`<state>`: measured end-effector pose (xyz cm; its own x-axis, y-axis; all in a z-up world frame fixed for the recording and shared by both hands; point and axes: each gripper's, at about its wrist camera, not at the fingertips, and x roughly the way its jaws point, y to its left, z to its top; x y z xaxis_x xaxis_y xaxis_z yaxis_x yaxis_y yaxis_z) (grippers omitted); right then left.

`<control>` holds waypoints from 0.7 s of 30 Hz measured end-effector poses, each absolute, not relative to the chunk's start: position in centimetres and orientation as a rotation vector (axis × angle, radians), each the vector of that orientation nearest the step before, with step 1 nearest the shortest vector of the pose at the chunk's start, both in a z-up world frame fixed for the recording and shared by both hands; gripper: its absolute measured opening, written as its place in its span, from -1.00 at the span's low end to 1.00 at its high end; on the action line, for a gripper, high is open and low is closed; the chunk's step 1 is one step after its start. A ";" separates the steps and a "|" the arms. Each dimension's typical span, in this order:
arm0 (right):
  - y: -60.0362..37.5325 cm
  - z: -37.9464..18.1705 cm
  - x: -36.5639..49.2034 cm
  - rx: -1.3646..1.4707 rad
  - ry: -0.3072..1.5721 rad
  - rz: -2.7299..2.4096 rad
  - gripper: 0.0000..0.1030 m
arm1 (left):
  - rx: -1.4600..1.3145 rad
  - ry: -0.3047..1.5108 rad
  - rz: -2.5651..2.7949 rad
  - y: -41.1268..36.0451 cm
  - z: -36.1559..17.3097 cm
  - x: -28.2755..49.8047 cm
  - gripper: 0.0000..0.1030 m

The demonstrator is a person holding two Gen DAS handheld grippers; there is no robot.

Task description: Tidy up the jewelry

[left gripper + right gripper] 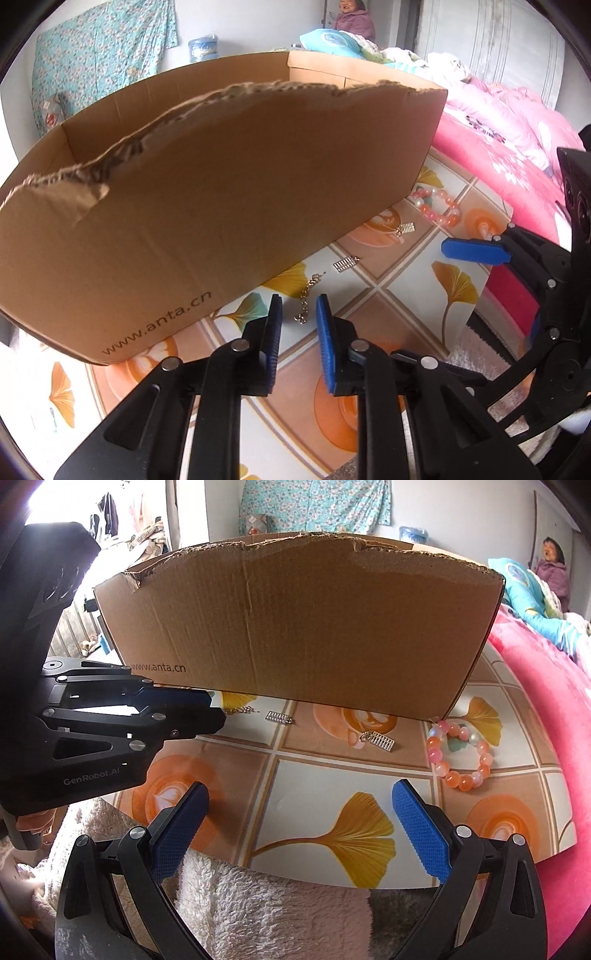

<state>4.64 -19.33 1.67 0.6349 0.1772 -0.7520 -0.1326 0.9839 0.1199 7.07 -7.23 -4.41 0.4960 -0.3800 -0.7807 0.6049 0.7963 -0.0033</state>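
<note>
Four bits of jewelry are lying on the tiled tabletop right in front of the cardboard box — gold chain, two small silver charms and a pink bead bracelet by its corner, probably waiting to go in. Left gripper is hovering at the chain, jaws slightly parted and gripping nothing, while the right gripper is waiting wide open and empty — staying clear, I'd guess.

**My two tools, up close**

I see my left tool as black linkage arms with round silver pivot pins and ribbed blue pads. My right tool matches: black arms, silver pins, textured blue pads. The left body carries grey "GenRobot.AI" lettering on its matte black casing.
</note>
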 end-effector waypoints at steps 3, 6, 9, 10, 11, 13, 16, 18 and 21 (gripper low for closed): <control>-19.2 1.7 4.6 0.055 0.861 0.178 0.85 | 0.340 0.848 -0.596 -7.7 -4.5 6.7 -0.67; -19.1 1.6 4.5 0.055 0.856 0.178 0.85 | 0.360 0.847 -0.600 -8.0 -4.5 6.4 -0.97; -19.1 1.5 4.4 0.056 0.851 0.178 0.85 | 0.354 0.844 -0.591 -7.9 -4.5 6.3 -0.99; -19.2 1.4 4.3 0.056 0.850 0.179 0.85 | 0.348 0.842 -0.587 -7.8 -4.5 6.2 -0.99; -19.4 1.2 4.3 0.056 0.849 0.180 0.85 | 0.341 0.837 -0.584 -7.6 -4.3 6.1 -0.99; -19.4 1.2 4.3 0.056 0.850 0.182 0.85 | 0.322 0.814 -0.587 -7.2 -3.7 5.7 -0.99; -19.4 1.3 4.2 0.057 0.851 0.185 0.85 | 0.304 0.772 -0.585 -6.7 -2.5 4.9 -0.99; -19.5 1.2 4.3 0.058 0.851 0.184 0.85 | 0.290 0.750 -0.576 -6.2 -1.7 4.5 -0.99; -19.5 1.2 4.4 0.058 0.852 0.184 0.85 | 0.264 0.729 -0.562 -5.4 -0.7 4.1 -0.99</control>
<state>4.37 -19.48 1.22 0.6437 0.1843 -0.7427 -0.1379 0.9826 0.1243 4.06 -5.44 -0.74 0.6078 -0.3910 -0.6912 0.5689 0.8217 0.0355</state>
